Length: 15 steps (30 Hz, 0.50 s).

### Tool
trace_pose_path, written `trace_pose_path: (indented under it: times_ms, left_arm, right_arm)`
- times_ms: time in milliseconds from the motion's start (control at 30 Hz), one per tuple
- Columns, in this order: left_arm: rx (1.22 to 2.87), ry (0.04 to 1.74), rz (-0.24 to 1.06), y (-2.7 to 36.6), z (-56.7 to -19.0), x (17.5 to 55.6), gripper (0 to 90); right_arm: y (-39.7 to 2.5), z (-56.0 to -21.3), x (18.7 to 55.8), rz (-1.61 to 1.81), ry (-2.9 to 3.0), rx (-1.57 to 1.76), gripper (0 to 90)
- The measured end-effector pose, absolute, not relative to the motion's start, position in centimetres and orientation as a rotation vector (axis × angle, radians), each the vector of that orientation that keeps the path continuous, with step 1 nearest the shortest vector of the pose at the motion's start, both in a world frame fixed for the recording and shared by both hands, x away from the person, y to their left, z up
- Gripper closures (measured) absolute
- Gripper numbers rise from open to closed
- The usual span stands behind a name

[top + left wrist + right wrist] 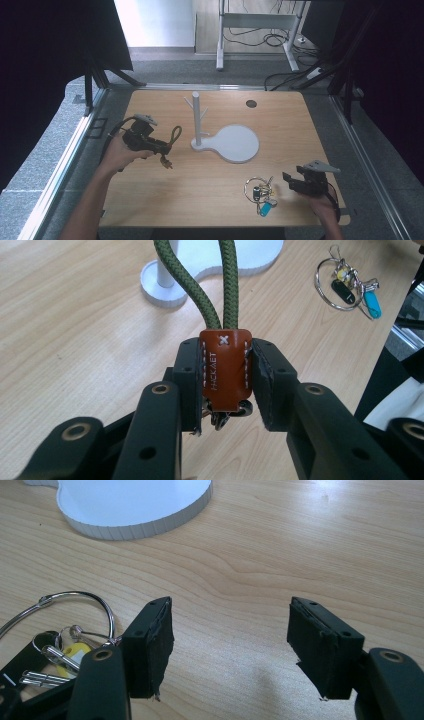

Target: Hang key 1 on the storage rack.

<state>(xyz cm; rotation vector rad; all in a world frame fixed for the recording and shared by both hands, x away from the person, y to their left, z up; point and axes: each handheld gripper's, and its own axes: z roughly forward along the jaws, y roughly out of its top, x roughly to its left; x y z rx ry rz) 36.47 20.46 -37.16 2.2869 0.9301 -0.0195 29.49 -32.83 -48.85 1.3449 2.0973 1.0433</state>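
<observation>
On the left half of the table (pixel 165 200), the left gripper (pixel 161 146) clamps a brown leather tag (pixel 225 369) between its jaws. The tag carries stamped letters that run along its length and seem to read "HICKAET", though they are small and not sure, and a white cross stitch sits near its top edge. Two strands of green cord (pixel 200 295) rise out of the tag's top; in the high view the cord (pixel 174 136) loops up beside the gripper. Metal hardware hangs below the tag, partly hidden by the jaws. The left hand (pixel 120 154) holds the gripper above the wood, jaws pointing right toward the white stand (pixel 198 122), whose peg post rises from a round-ended base (pixel 237 144).

Near the table's front right corner, the right gripper (pixel 290 181) rests low, held by the right hand (pixel 325 205), jaws spread wide with nothing between them and pointing left. Just beside its left jaw lies a key bunch (pixel 60 645): a large wire ring, a yellow tag, a black fob. In the high view a blue tag (pixel 267 208) lies at the bunch's near end.
</observation>
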Motion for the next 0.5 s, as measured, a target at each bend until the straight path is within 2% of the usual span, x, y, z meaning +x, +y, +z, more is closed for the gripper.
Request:
trace_pose_path:
  times_ms: [500]
  left_arm:
    - [2.236,0.921,0.011,21.5,-35.8,37.8,67.6]
  right_arm:
    - [-32.7,-48.9,29.5,1.037,2.097,1.354,35.0]
